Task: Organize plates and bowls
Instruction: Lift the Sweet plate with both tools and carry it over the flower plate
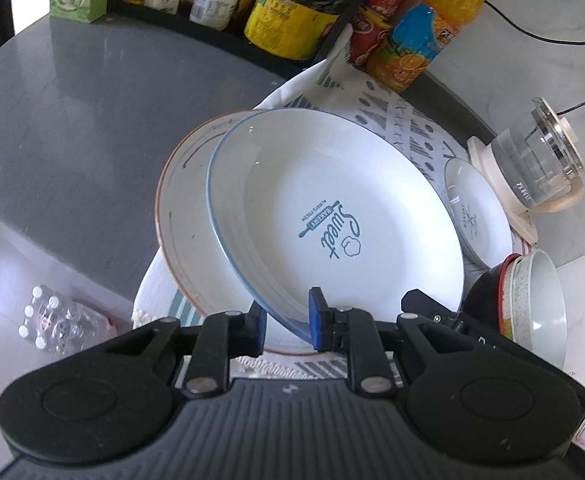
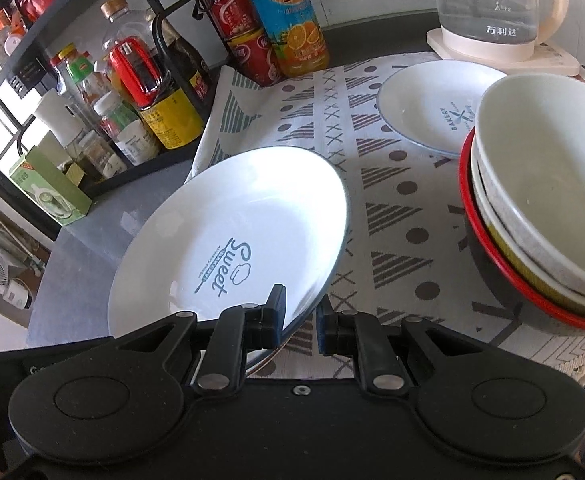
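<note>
A white blue-rimmed "Sweet" plate (image 1: 332, 208) is tilted above a larger brown-rimmed plate (image 1: 184, 216) that lies on the patterned cloth. My left gripper (image 1: 286, 322) is shut on its near rim. My right gripper (image 2: 298, 316) is shut on the same plate's rim (image 2: 228, 236); its black finger also shows in the left wrist view (image 1: 424, 304). A smaller "Bakery" plate (image 2: 428, 108) lies on the cloth at the back right. A stack of bowls (image 2: 544, 200), white ones in a red-rimmed one, stands at the right.
A rack of bottles and jars (image 2: 140, 80) lines the back left, with an orange juice bottle (image 2: 292, 20) and red cans beside it. A glass kettle (image 2: 496, 4) stands on a cream base at the back right. The grey counter edge (image 1: 52, 248) drops off at left.
</note>
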Motion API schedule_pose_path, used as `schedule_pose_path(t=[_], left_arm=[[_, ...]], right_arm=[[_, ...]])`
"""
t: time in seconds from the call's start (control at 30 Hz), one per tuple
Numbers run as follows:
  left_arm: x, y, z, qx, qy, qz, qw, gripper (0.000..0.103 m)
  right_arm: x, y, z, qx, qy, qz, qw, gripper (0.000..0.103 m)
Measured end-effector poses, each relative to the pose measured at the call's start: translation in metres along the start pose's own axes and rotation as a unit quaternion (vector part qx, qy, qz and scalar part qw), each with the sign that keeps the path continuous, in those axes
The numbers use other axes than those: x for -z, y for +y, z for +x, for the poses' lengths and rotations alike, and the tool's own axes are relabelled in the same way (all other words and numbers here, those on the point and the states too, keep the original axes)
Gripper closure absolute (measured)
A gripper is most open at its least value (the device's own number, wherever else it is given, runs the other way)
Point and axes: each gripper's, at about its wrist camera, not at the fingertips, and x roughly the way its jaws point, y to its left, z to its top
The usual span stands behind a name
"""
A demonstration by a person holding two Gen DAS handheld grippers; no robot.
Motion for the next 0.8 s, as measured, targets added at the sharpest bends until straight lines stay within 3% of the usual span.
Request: schedule_pose_path(t=[0.53,0.8], left_arm=[[-0.007,0.009,0.007,-0.004,0.041,-0.010,0.9991,0.079],[-0.017,0.005,0.001,-0.029,0.059,0.012,0.9978,0.076]], right_arm=[[-0.004,0.006,0.014,0.005,0.012,0.003,1.000,0.090],[-0.009,0.007,0.016,0.015,0.006,0.002,1.000,0.091]])
